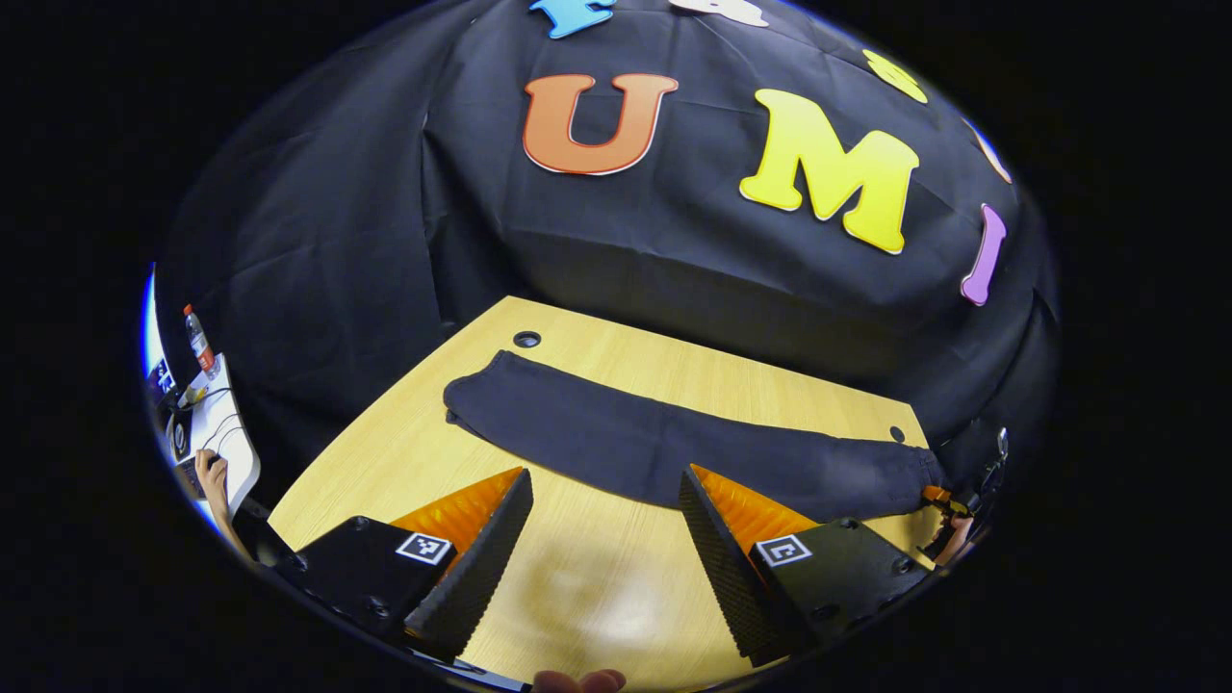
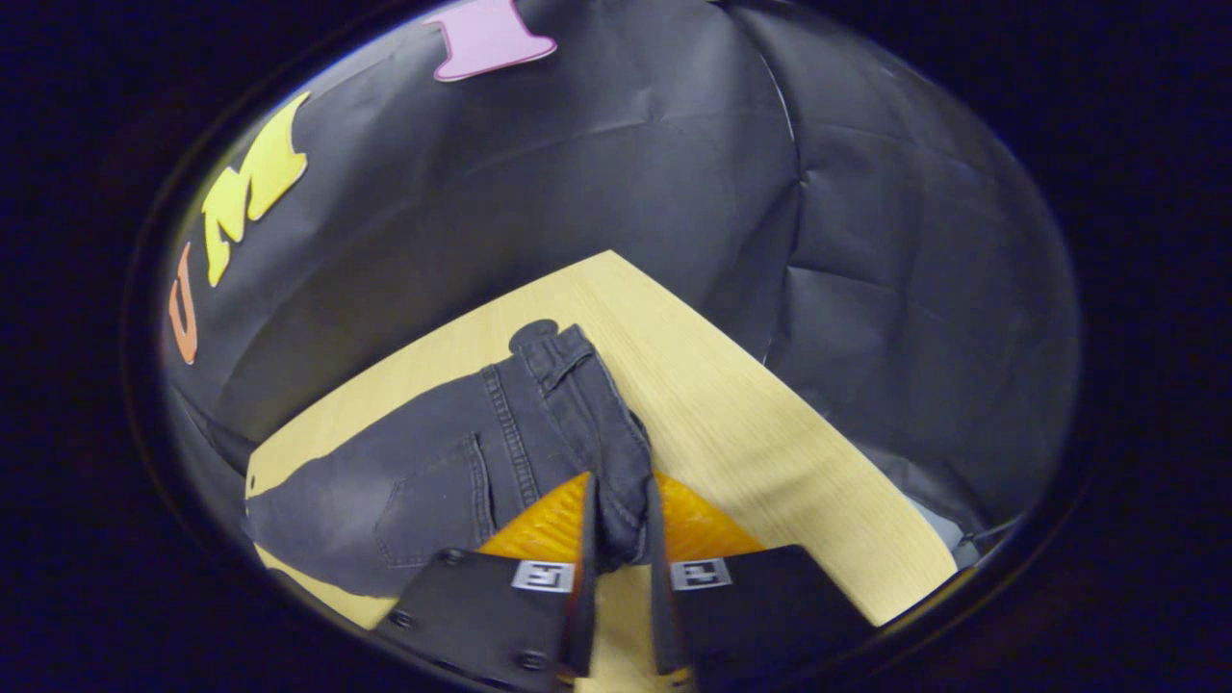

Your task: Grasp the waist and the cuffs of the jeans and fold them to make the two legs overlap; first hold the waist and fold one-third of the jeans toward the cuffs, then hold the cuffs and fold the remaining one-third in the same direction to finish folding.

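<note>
Wooden table [image 1: 626, 597] under dark jeans [image 1: 626, 443]

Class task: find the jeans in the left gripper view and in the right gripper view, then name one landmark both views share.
Left gripper view: the jeans lie in a long band across the middle, beyond the open left gripper.
Right gripper view: the jeans fill the lower left, their waist pinched in the right gripper.
Shared landmark: the wooden table.
</note>
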A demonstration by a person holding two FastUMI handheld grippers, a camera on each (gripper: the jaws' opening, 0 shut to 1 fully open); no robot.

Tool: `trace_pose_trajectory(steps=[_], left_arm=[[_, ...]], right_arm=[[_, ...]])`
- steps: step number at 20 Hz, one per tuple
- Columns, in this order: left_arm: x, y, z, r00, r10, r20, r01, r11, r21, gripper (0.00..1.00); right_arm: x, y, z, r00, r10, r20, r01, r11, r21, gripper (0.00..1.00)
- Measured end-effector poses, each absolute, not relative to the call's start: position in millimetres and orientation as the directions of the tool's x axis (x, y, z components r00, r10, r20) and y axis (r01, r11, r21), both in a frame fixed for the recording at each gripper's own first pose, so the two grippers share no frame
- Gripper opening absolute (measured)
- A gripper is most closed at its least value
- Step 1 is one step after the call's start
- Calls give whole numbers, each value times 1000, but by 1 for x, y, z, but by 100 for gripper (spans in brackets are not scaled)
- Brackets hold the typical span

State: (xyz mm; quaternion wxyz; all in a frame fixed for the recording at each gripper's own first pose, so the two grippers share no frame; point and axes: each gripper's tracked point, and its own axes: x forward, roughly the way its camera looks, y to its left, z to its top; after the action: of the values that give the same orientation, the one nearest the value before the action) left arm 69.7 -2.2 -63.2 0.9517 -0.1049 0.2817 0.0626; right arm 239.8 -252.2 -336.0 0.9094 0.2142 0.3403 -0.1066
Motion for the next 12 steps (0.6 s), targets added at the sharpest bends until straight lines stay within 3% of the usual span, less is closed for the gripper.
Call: trace_pose_trajectory(steps=[2,3,4,8,12], left_arm=[[68,10,-62,841,72,-537,-193,966,-173,98],[64,19,-61,844,79,-530,-201,964,-176,99],[62,28,-61,848,85,-523,-208,961,-182,99],[57,54,-66,863,98,-495,-221,955,-198,99],[59,78,-64,886,95,-455,-201,961,-192,99]], right_arm=[[238,-251,-323,742,-63,-667,362,876,319,19],[237,-248,-312,741,-69,-668,362,879,311,4],[237,-247,-297,750,-78,-657,356,884,302,8],[225,-213,-219,805,-66,-589,278,920,276,0],[226,-130,-144,860,2,-510,155,952,265,4]])
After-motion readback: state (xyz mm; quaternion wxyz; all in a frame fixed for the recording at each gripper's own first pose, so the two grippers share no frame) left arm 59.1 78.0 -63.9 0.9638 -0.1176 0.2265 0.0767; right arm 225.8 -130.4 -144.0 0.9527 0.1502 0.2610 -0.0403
